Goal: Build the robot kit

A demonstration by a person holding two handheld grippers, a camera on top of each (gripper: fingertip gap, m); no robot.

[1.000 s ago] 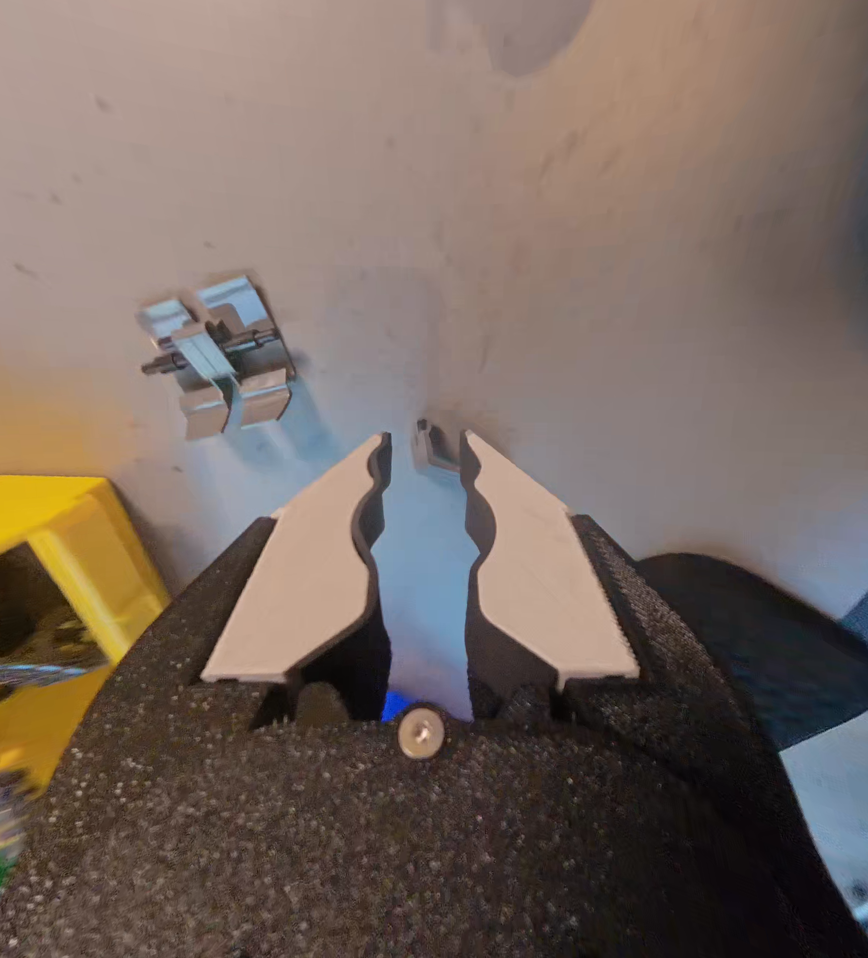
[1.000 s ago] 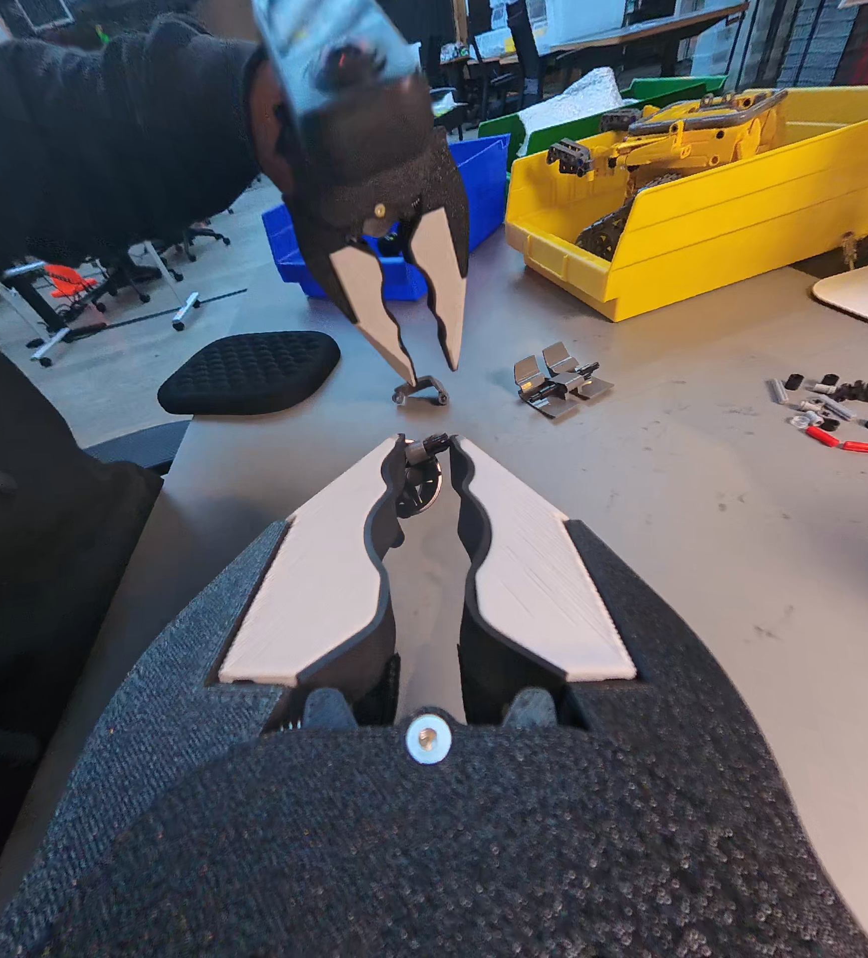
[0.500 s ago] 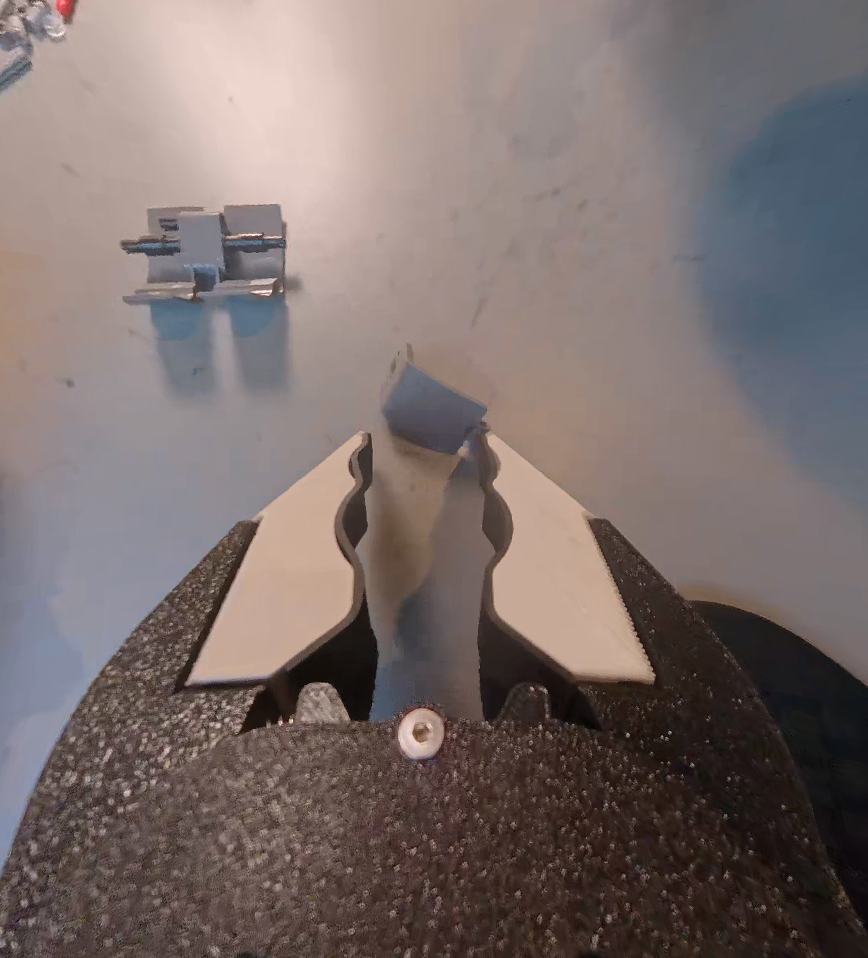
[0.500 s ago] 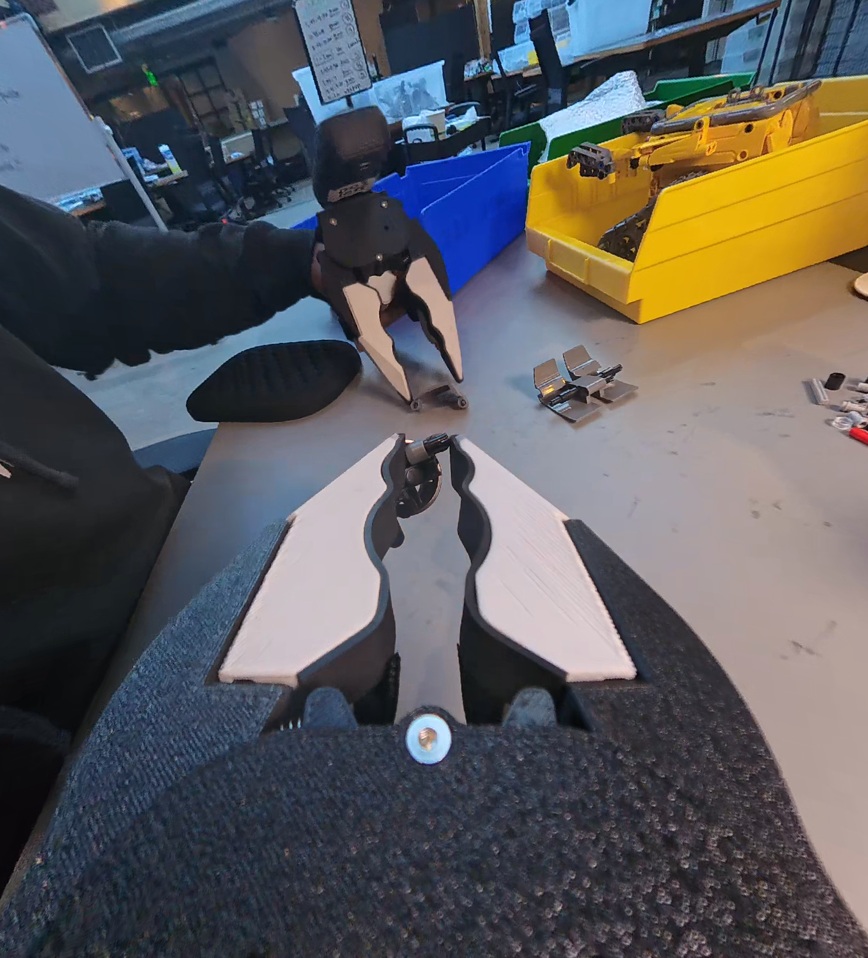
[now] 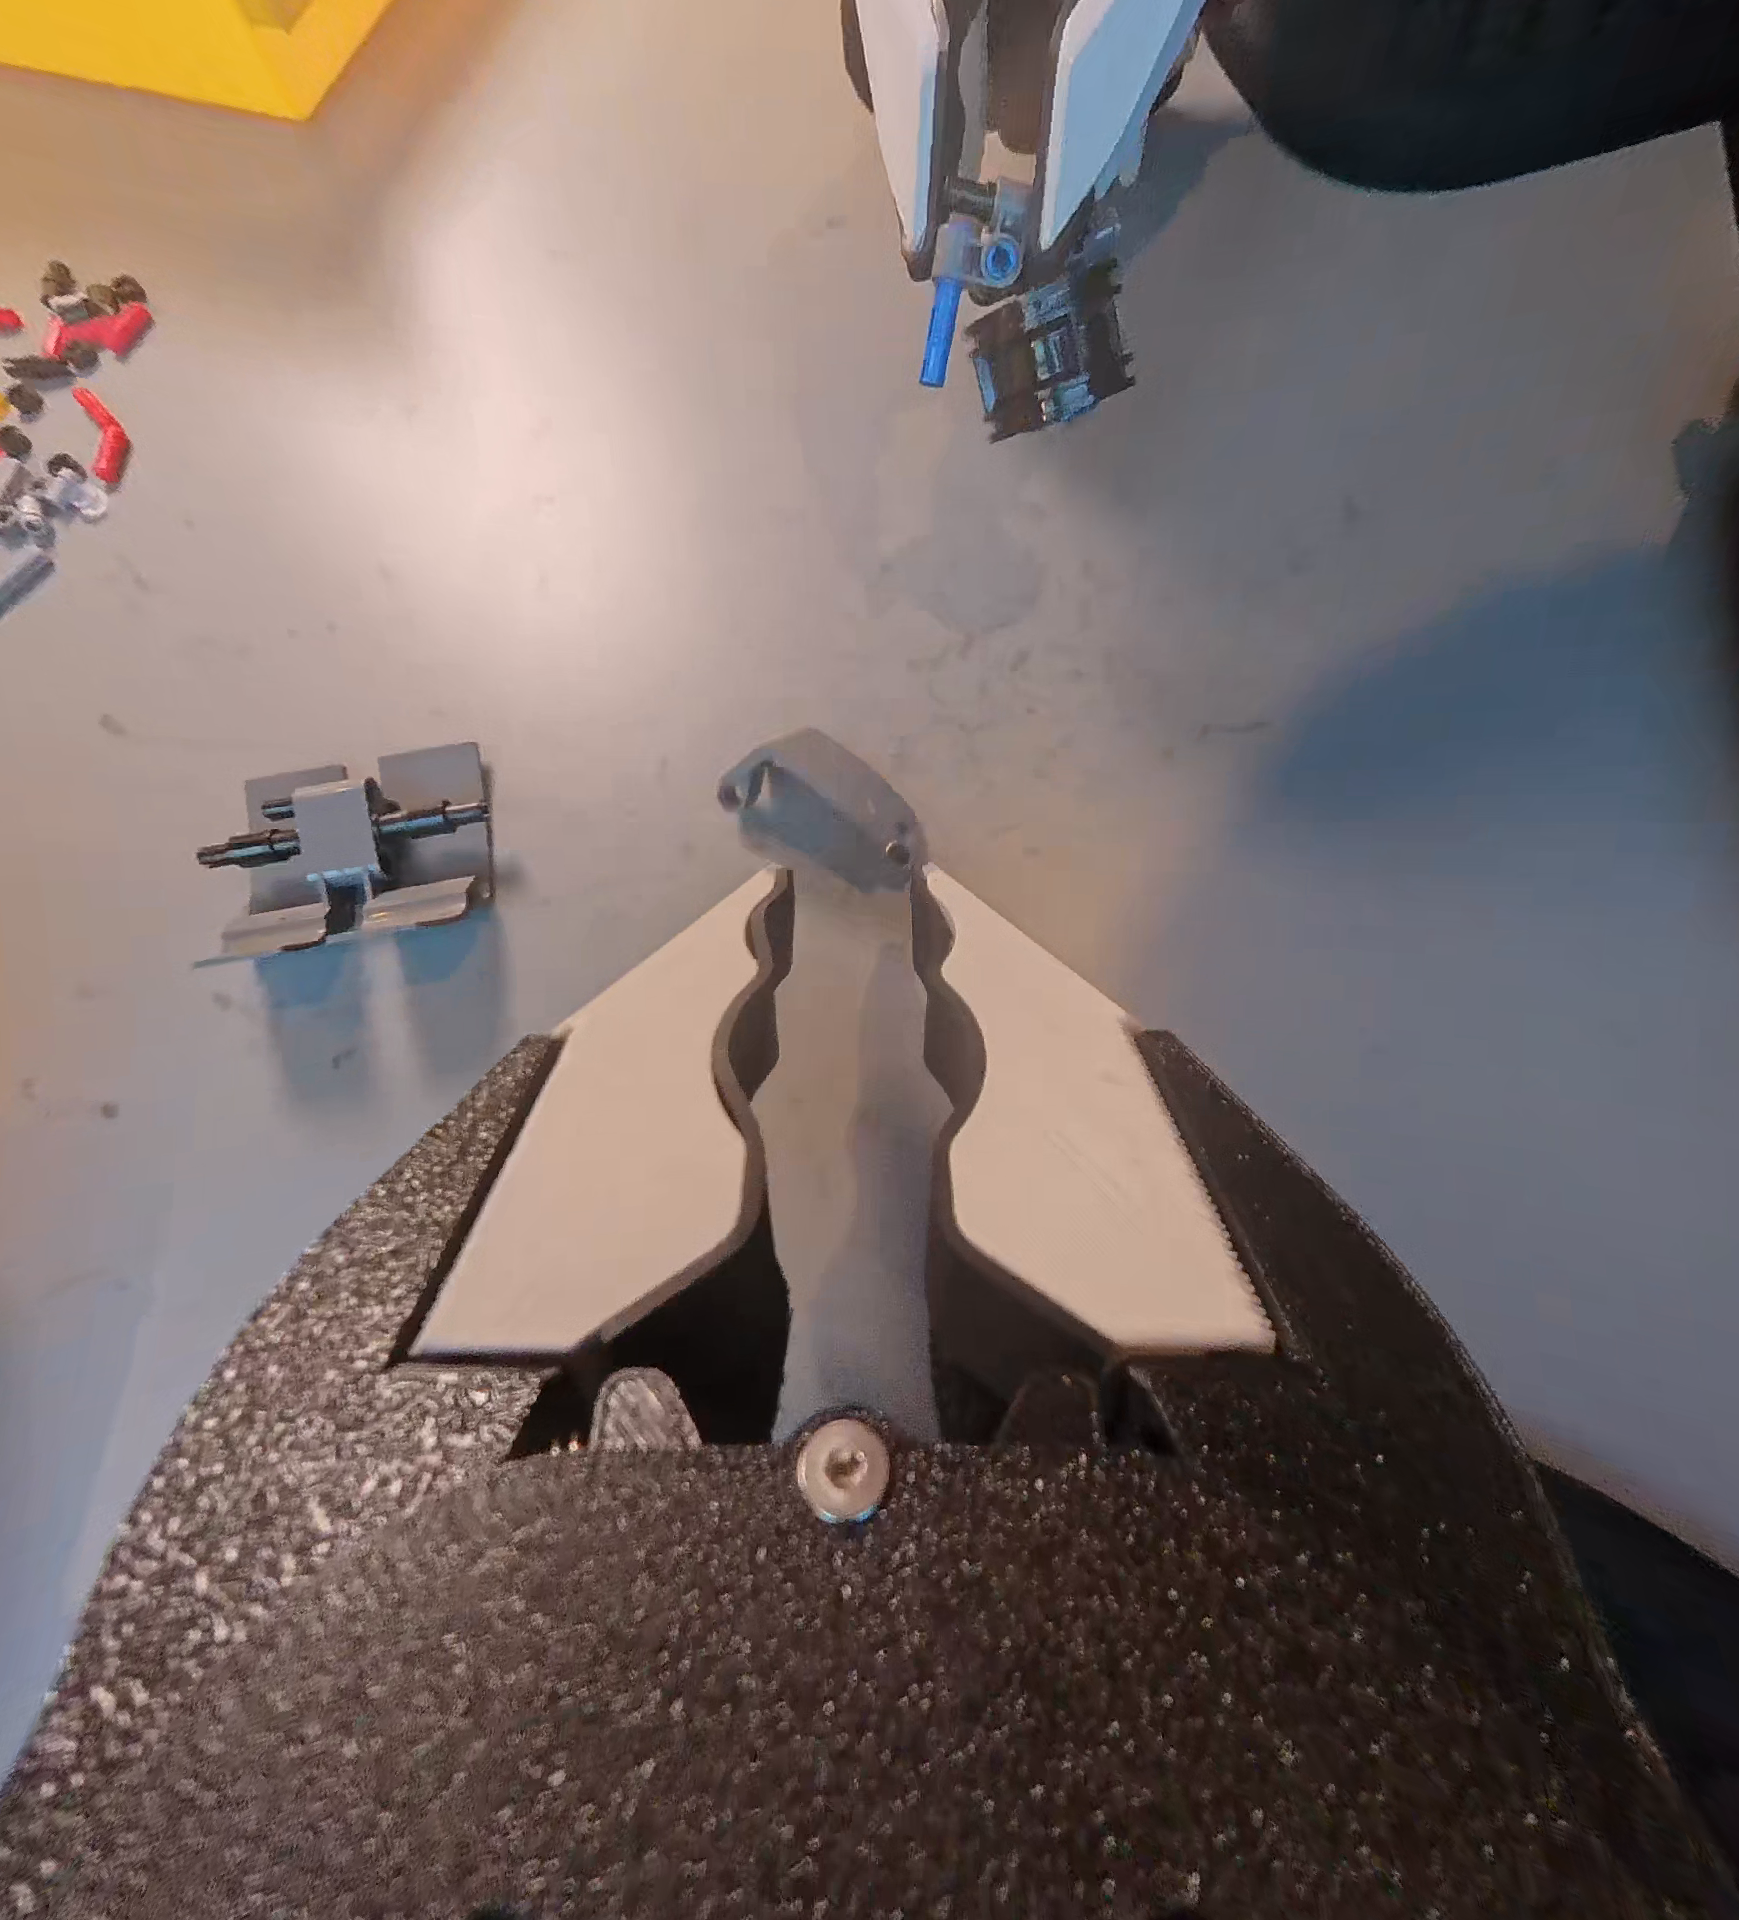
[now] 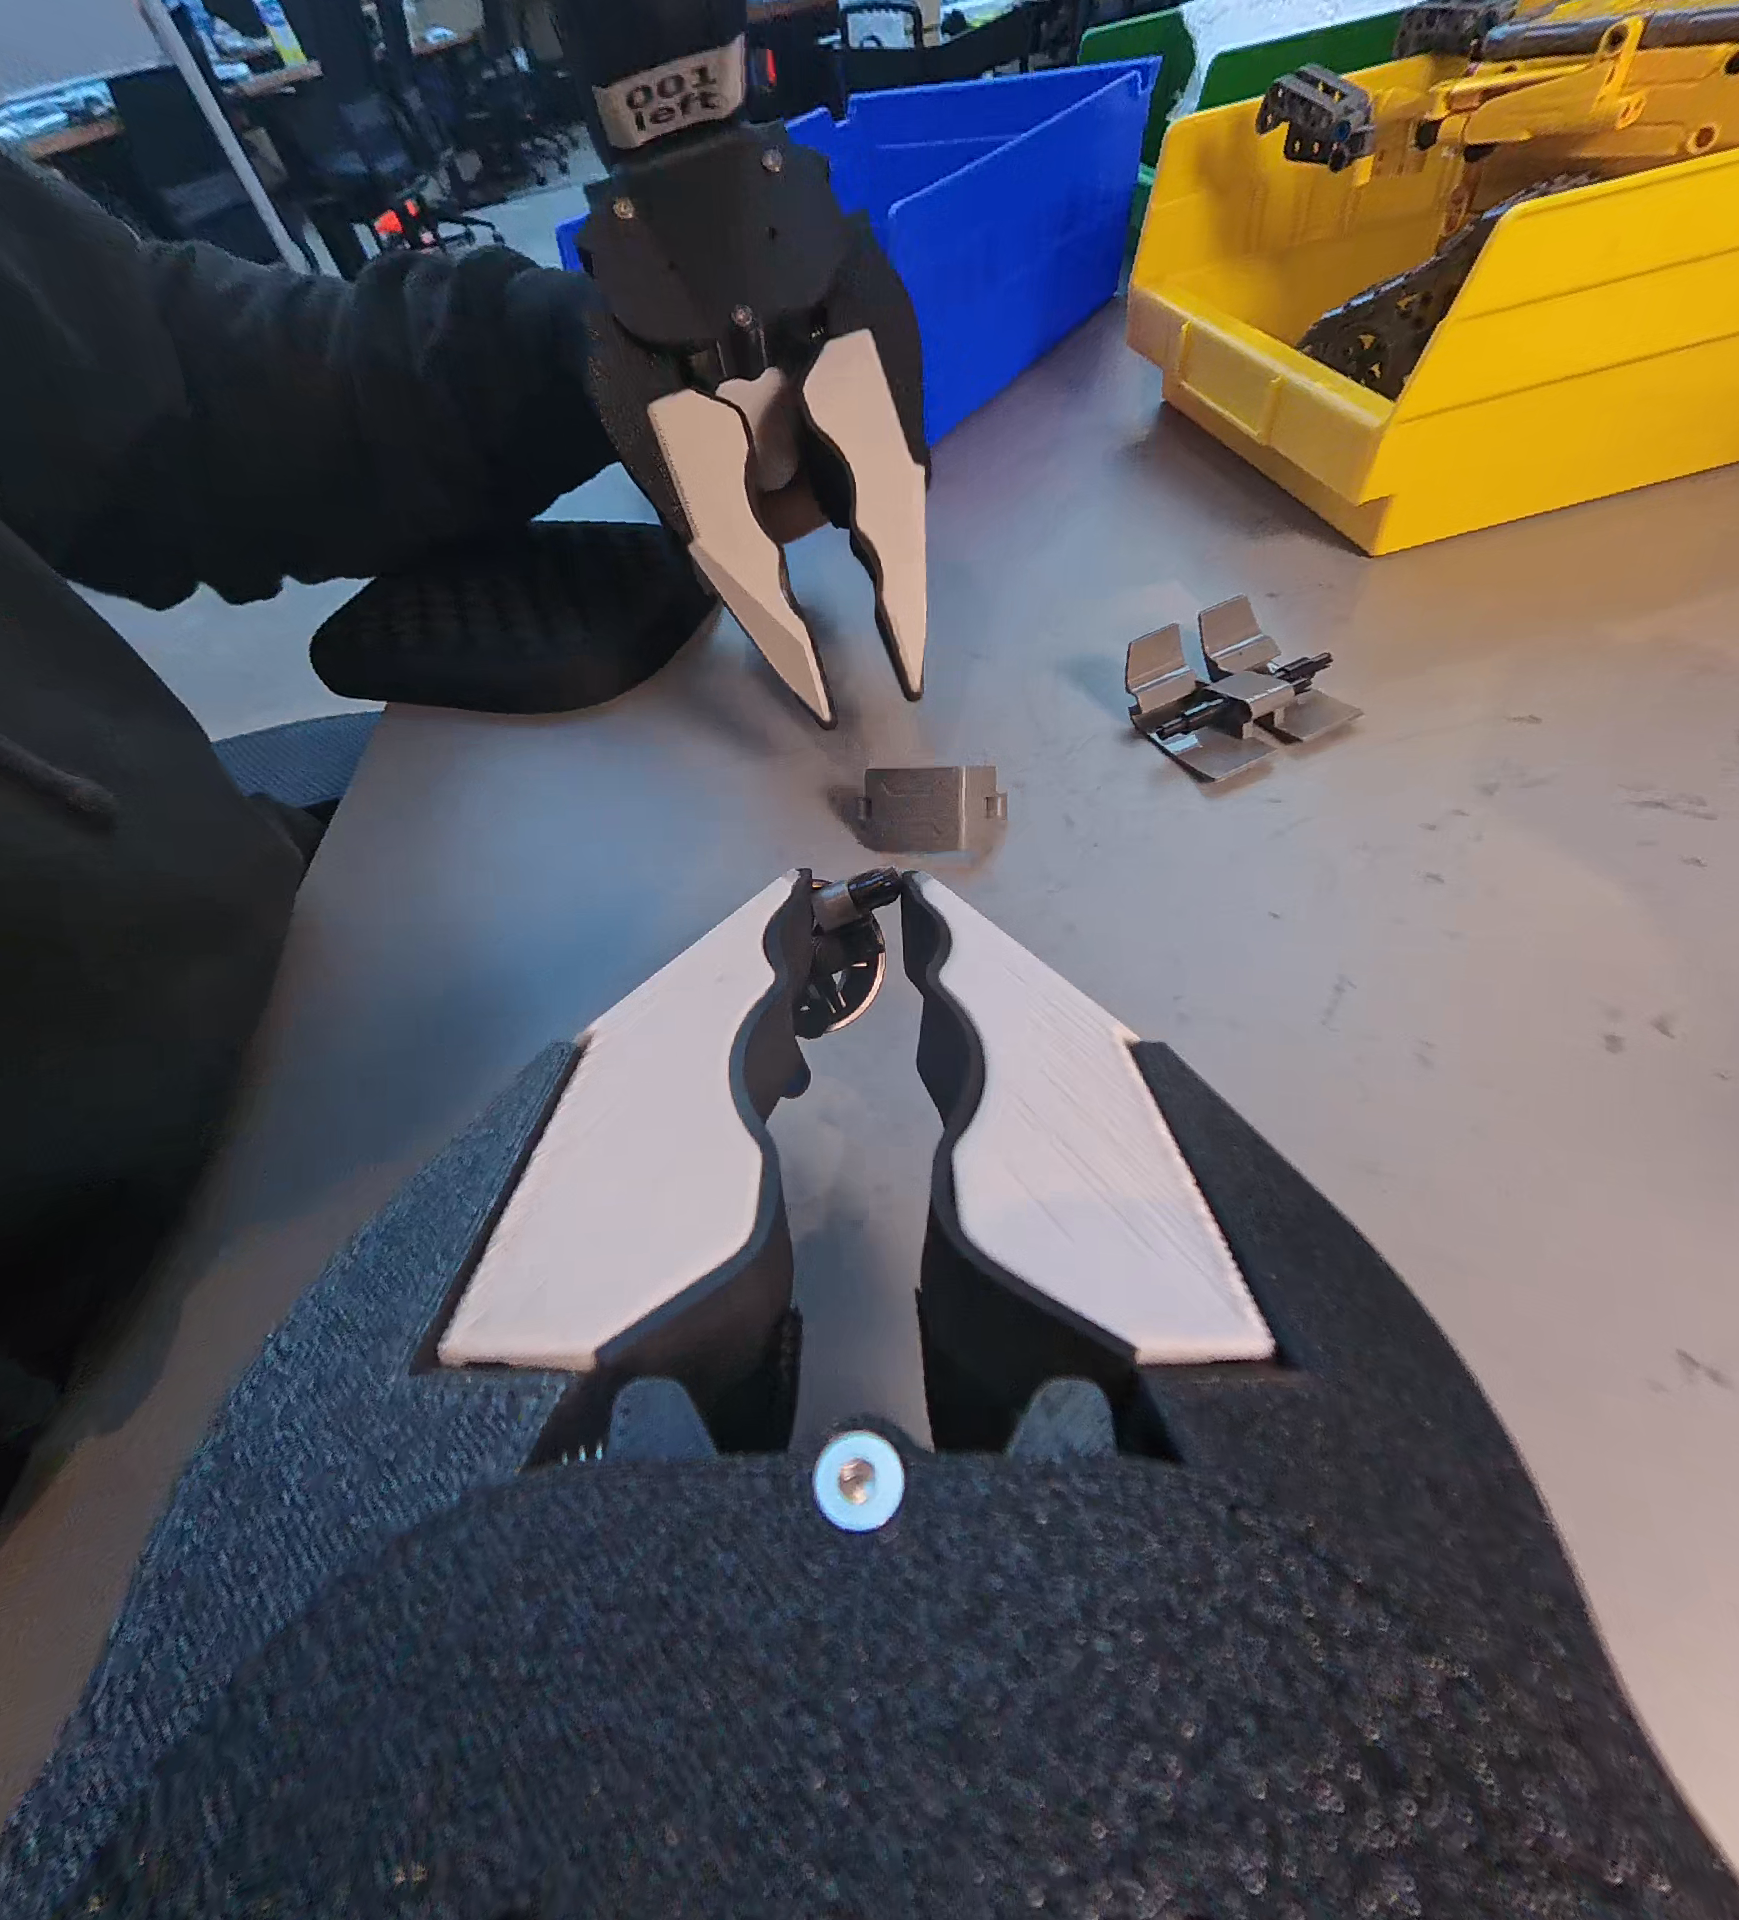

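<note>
Black textured tools (image 6: 852,899), pale-grey fingers (image 6: 1073,1164)

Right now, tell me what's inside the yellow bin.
The yellow bin holds a yellow and black brick-built machine with a black track. The bin's wall hides whatever lies lower inside.

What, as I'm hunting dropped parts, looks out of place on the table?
A small grey panel lies loose on the table under the left gripper, jaws open. Small red and black parts lie scattered farther off.

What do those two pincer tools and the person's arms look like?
Both the left gripper and right gripper have rough black bodies, a silver screw, and two pale grey tapered fingers with wavy black inner edges. The left wears a lettered band. Black sleeve, black glove.
</note>
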